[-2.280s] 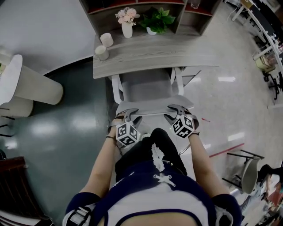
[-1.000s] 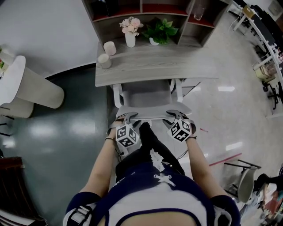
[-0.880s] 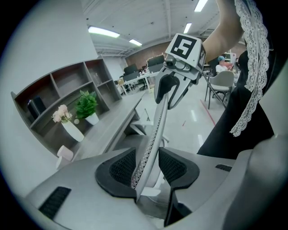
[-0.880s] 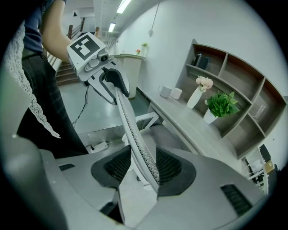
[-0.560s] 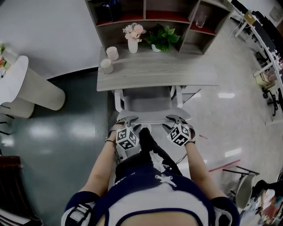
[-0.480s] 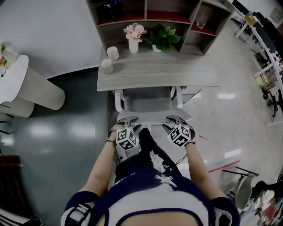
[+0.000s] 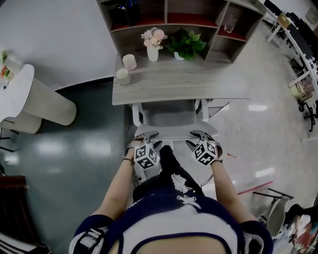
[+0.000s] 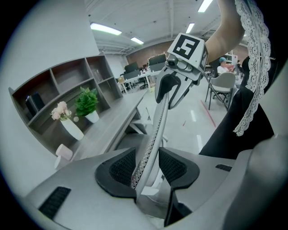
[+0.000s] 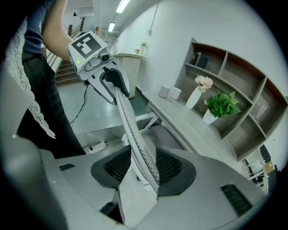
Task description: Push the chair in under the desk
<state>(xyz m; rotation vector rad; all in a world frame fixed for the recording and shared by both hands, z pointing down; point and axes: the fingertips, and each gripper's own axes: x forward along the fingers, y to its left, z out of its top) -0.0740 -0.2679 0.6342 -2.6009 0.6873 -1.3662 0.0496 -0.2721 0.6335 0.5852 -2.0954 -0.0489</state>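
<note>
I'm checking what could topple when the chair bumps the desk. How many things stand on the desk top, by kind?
Cups: 2
Vase of flowers: 1
Potted plant: 1
Total: 4

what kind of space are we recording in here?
Likely an open-plan office or lab: a desk with shelf unit and chair, rows of workstations behind, strip lights overhead.
</note>
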